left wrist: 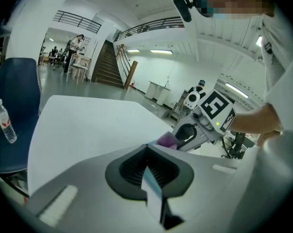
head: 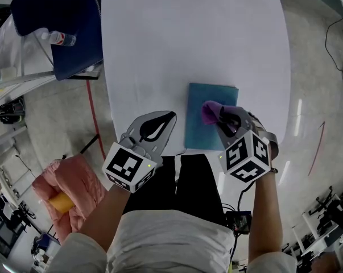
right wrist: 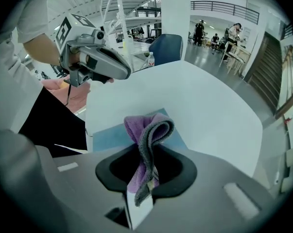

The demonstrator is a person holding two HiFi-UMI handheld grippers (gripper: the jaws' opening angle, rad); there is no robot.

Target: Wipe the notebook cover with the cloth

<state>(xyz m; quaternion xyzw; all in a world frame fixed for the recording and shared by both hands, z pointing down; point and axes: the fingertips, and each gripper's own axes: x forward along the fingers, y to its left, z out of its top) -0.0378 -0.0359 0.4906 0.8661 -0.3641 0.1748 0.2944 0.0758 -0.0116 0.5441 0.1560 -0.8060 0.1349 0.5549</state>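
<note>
The blue notebook [head: 198, 115] lies flat near the front edge of the white table [head: 188, 33]. Your right gripper [head: 218, 118] has its 2 jaws clamped on the purple cloth [head: 209, 111], over the cover's right part (whether it touches is unclear). Your left gripper [head: 169, 118], jaws together on nothing, is just left of the notebook.

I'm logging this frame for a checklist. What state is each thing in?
Notebook: closed, flat on the table.
Cloth: folded, pinched in the jaws, over the notebook.
Right gripper: shut on the cloth.
Left gripper: shut, empty, left of the notebook.
Water bottle: lying on the blue chair.
</note>
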